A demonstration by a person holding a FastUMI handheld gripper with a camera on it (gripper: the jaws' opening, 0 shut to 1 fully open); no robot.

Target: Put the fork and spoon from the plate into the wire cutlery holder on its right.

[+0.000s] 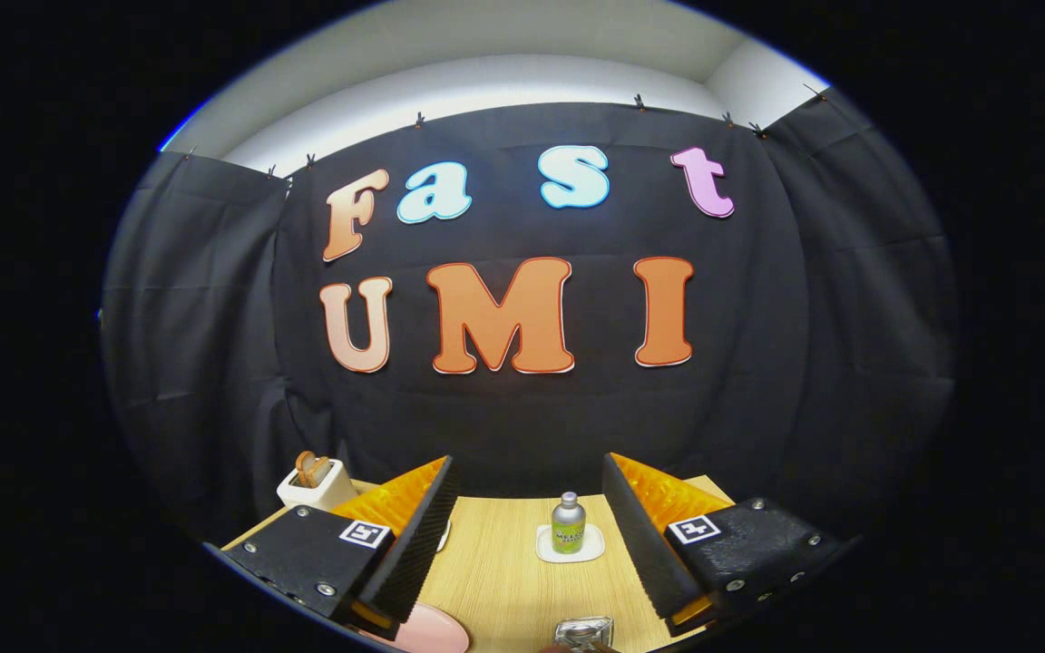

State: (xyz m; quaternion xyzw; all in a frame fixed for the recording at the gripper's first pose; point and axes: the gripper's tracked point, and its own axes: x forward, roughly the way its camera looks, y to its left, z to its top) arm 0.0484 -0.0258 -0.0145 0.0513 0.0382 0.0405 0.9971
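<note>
Pale wood-grain table (504,580), lit evenly, running from the near edge back to the black cloth wall (532,417) of the booth. Gripper (530,494): held above the table, its two fingers spread wide apart with nothing between them but open tabletop; the jaws stand open and grip nothing. Each finger carries a ribbed inner pad and a small square black-and-white marker on its body. Pink plate (432,630): only a curved part of its rim is in view, lying on the table near the base of the left finger, partly hidden by it; whether the fork and spoon lie on it cannot be told. Wire cutlery holder (583,632): a small metal frame with a silvery glint inside it, sitting to the right of the plate at the near edge, between the two fingers' bases; what is in it cannot be made out. Small bottle (568,524): green body, grey cap, upright on a white square coaster (570,544), farther along the table between the fingers. White toaster (316,488): at the far left corner, beyond the left finger, with brown slices standing in its slot.
</note>
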